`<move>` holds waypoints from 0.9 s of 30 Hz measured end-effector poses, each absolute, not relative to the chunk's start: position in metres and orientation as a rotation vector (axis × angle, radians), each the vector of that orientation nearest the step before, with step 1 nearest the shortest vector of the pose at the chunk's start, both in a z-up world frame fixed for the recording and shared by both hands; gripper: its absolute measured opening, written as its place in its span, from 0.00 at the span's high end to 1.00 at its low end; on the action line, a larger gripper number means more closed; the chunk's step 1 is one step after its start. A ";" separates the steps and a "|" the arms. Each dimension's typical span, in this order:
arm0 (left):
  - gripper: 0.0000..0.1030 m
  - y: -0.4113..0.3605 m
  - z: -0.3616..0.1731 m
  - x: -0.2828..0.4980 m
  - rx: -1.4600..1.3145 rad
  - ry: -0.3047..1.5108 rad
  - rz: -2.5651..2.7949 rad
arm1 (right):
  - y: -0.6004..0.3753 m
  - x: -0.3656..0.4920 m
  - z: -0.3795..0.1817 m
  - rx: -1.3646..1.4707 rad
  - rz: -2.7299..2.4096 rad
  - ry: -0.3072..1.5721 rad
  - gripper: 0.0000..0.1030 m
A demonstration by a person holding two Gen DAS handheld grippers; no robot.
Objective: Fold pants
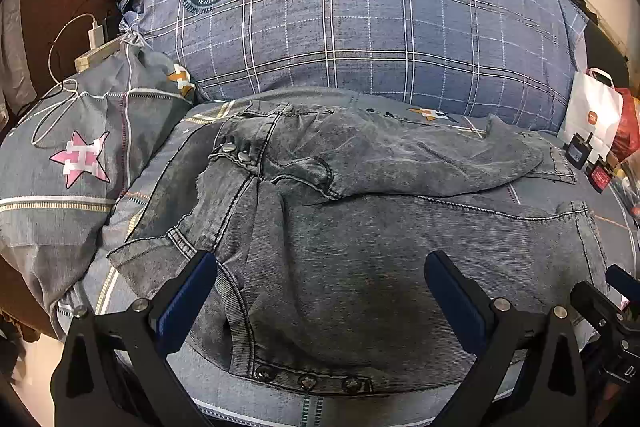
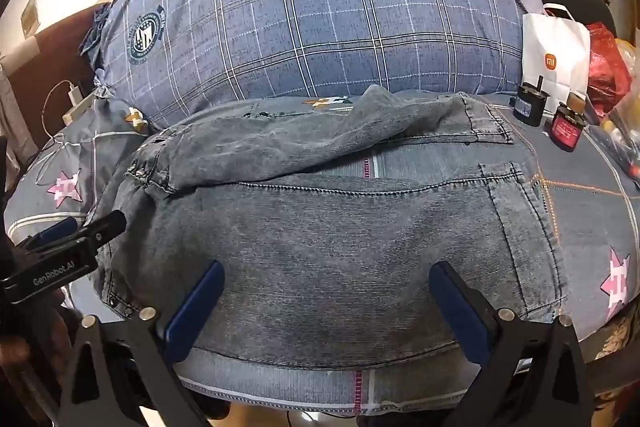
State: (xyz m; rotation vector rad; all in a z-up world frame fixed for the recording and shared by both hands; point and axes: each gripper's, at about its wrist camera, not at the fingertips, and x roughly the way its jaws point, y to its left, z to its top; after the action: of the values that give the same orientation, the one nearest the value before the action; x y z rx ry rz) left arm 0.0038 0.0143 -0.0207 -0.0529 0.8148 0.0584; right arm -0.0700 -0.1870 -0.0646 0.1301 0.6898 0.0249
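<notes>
Two grippers hover nearest, angled down over the bed: left gripper [image 1: 320, 291] above the waistband end, right gripper [image 2: 326, 301] above the near leg. Both sets of jaws stand released, holding nothing. The jeans [image 1: 360, 247] lie spread on the bedsheet [image 2: 592, 211], far leg rumpled. Denim is soft, fairly heavy, non-slippery; grasp at waistband or hem edges. Farthest, a plaid pillow [image 1: 340, 7].

Grey denim pants [image 1: 360, 235] — spread rumpled on bed.
</notes>
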 end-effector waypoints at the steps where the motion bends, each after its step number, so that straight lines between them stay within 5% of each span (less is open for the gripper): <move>1: 0.00 0.015 -0.021 0.004 -0.055 0.817 0.060 | -0.186 -0.070 -0.064 0.128 0.025 0.689 0.00; 27: 0.00 0.023 -0.026 0.004 -0.070 0.828 0.071 | -0.186 -0.071 -0.064 0.123 0.014 0.681 0.00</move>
State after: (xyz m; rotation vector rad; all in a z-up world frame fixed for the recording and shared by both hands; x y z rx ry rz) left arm 0.0045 0.0233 -0.0262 -0.0703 0.8282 0.0711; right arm -0.0710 -0.1857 -0.0635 0.1230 0.6810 0.0138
